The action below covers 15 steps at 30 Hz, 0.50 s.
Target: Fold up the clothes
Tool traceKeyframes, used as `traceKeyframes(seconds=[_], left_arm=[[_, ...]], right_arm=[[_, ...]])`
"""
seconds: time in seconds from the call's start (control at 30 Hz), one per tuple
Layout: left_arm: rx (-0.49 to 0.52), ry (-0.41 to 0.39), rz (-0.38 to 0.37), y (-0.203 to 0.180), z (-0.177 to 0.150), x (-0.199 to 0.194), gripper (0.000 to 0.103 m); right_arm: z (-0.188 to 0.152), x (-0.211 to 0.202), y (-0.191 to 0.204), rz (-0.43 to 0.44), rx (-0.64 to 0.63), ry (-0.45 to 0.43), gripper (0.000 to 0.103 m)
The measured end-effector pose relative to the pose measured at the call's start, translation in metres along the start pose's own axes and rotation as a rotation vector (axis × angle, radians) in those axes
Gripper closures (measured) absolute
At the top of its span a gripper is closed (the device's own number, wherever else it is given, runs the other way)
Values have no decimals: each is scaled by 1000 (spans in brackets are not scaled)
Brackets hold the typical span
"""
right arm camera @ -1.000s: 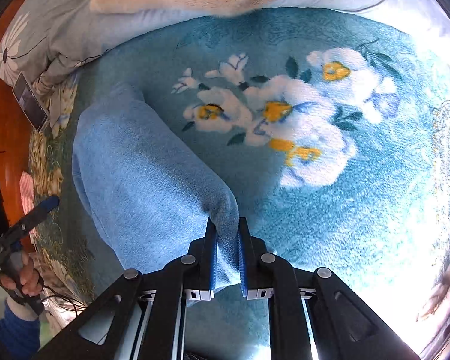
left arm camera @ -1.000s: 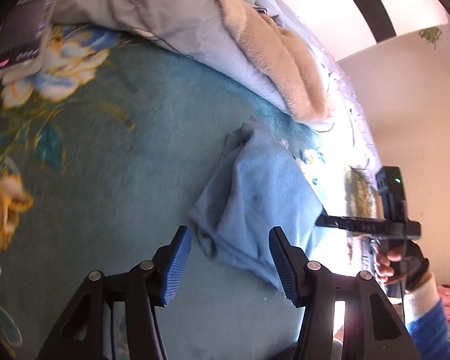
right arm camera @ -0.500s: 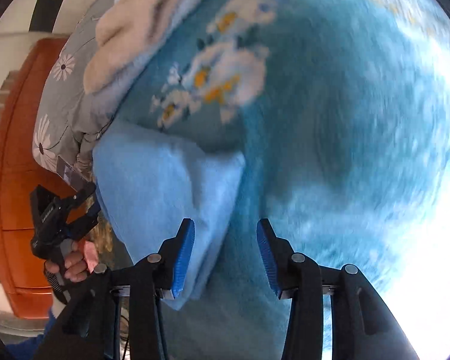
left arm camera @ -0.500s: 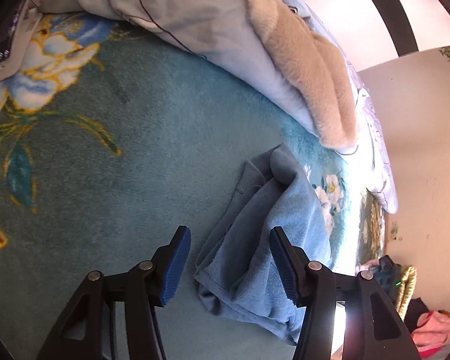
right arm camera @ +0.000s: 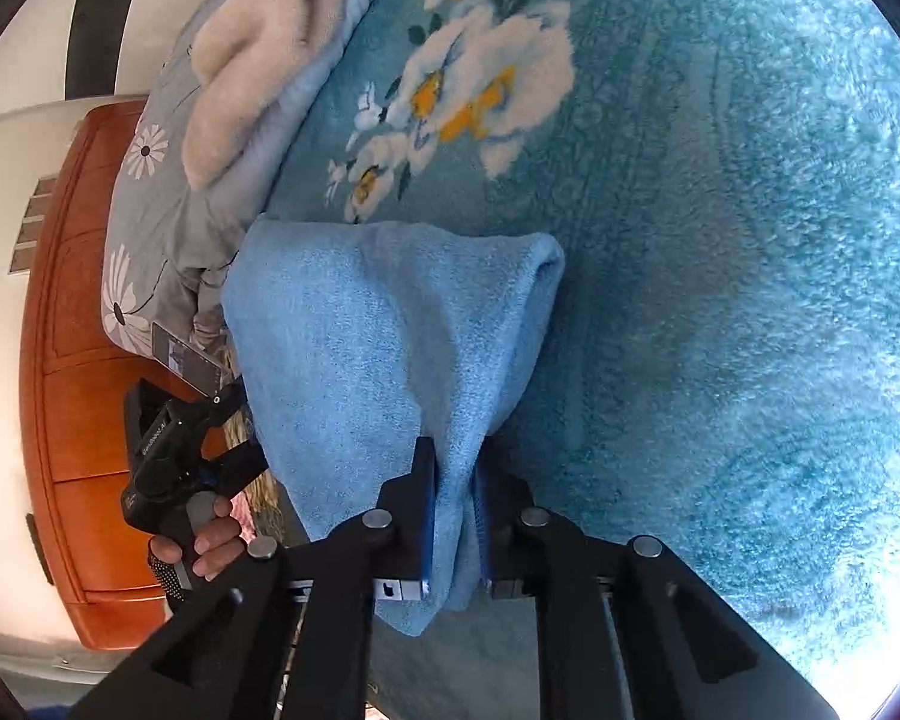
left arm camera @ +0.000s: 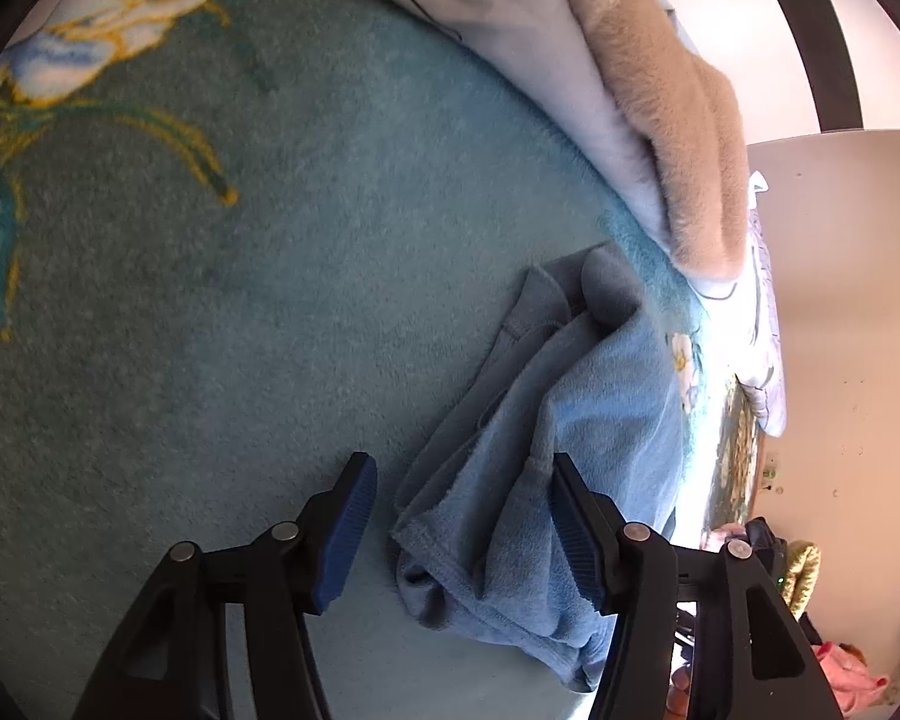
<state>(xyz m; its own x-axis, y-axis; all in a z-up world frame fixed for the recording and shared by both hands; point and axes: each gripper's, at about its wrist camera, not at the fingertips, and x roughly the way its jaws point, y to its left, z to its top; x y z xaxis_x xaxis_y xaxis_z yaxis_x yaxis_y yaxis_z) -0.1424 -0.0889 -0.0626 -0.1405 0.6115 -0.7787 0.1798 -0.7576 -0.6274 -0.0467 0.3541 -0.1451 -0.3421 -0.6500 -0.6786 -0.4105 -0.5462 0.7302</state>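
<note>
A light blue fleecy garment point(left arm camera: 600, 420) lies bunched and half folded on the teal flowered blanket point(left arm camera: 210, 300). My left gripper point(left arm camera: 461, 468) hovers low over its near corner. Its jaws are opening, and the cloth lies between them, with the right pad close to a fold. In the right wrist view the same garment point(right arm camera: 378, 330) hangs draped ahead. My right gripper point(right arm camera: 455, 450) is closing, and its pads pinch a gathered edge of the cloth. A hand point(right arm camera: 210, 540) holding the left tool shows beyond the garment's left side.
A beige fleece point(left arm camera: 672, 120) lies on a pale grey-blue quilt point(left arm camera: 510, 12) heaped along the far side. A wooden headboard point(right arm camera: 72, 360) and a phone point(right arm camera: 189, 360) are at the left. The bed's edge and a pink cloth point(left arm camera: 846, 672) are at the right.
My right gripper let go of the garment, opened wide while swinging round, then shut again on a gathered edge. My left gripper sank closer to the cloth, which now lies more bunched.
</note>
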Motion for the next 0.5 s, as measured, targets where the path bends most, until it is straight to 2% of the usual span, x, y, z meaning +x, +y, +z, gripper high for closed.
traceKeyframes(seconds=[0.17, 0.23, 0.33, 0.5], left_arm=[[8, 5, 3, -5, -8, 1, 45], [20, 6, 14, -11, -16, 2, 68], [41, 15, 20, -22, -31, 3, 81], [48, 41, -24, -33, -60, 1, 86]], right_arm=[[8, -16, 8, -18, -51, -31, 93], [18, -24, 12, -22, -70, -53, 93], [34, -33, 19, -49, -98, -61, 93], [57, -46, 25, -98, -132, -57, 94]])
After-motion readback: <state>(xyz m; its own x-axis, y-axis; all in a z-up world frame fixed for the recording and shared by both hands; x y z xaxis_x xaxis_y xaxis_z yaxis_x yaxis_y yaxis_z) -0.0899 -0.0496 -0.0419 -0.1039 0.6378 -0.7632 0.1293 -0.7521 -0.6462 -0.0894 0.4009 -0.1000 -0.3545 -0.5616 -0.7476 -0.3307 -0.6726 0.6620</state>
